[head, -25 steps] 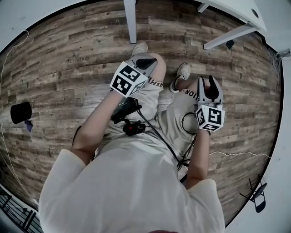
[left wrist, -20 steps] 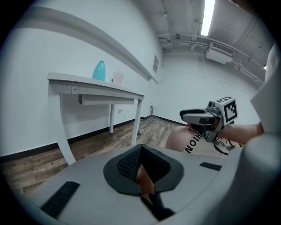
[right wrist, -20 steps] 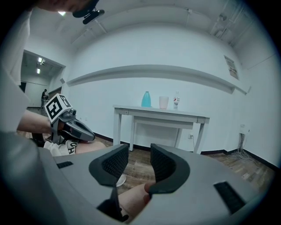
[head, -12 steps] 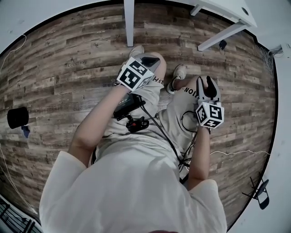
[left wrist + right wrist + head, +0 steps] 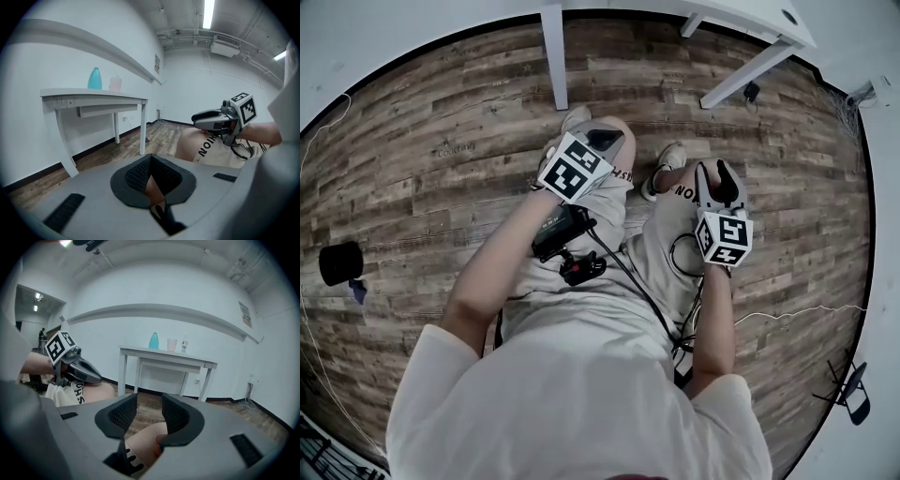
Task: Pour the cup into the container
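Not much has moved in the last sec: your L gripper [image 5: 605, 139] has rolled a touch, and your R gripper [image 5: 719, 178] has crept slightly fwd. Both are still over your lap [image 5: 628, 244]. You're seated, and the desk [image 5: 750, 14] shows only at the top of the head view, well apart from either hand. So, as I read it, the pour hasn't begun: you've yet to get over to the desk, let alone reach for anything

Fingers: the L ones are together, pads meeting at the tips, nothing btw them. Only your knee [image 5: 152, 187] shows through the gap lower down. The R ones stand a narrow way apart, also w/ nothing btw them, just bare leg behind, and that gap hasn't altered. Whether either gripper rests on your legs I can't tell

Task things: the cup [image 5: 172, 344], pale pink, stands upright about mid-desk. A blue bottle [image 5: 153, 341] is just beside it, on its left in the R gripper view, and a small bottle [image 5: 185, 345] is just beside it on the other side. Which one is the container I can't tell from here; prob the blue one. Nearer the front or back edge: can't tell either
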`<state>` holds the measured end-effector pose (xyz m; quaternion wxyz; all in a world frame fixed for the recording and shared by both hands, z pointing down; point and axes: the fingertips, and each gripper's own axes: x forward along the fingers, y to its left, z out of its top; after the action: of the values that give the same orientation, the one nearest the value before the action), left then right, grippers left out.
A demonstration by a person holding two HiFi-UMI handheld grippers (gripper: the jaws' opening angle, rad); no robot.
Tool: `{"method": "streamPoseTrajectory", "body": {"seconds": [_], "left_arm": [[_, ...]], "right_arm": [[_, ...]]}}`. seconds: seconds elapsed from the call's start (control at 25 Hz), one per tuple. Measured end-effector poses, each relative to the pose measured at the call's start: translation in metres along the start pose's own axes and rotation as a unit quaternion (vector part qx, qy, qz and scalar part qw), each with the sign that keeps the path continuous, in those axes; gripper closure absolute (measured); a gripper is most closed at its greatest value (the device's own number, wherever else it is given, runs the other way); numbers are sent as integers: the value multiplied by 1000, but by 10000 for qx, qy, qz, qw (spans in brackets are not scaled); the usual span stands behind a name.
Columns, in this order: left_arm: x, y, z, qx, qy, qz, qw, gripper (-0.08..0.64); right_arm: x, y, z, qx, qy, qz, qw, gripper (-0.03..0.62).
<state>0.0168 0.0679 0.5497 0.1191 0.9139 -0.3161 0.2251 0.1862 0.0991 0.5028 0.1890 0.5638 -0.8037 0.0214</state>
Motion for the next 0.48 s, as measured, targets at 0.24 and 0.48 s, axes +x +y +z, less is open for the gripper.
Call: {"method": "streamPoseTrajectory", "body": {"seconds": [0.24,0.48], "left_arm": [[4,-2,1,45,-2,-19,10000,548],[2,-9,-1,343,52,40,9994,549]], "right_arm": [[0,0,-3,-201,82,-62,9997,433],[0,1,-7,-215,142,-76,9996,433]]}}
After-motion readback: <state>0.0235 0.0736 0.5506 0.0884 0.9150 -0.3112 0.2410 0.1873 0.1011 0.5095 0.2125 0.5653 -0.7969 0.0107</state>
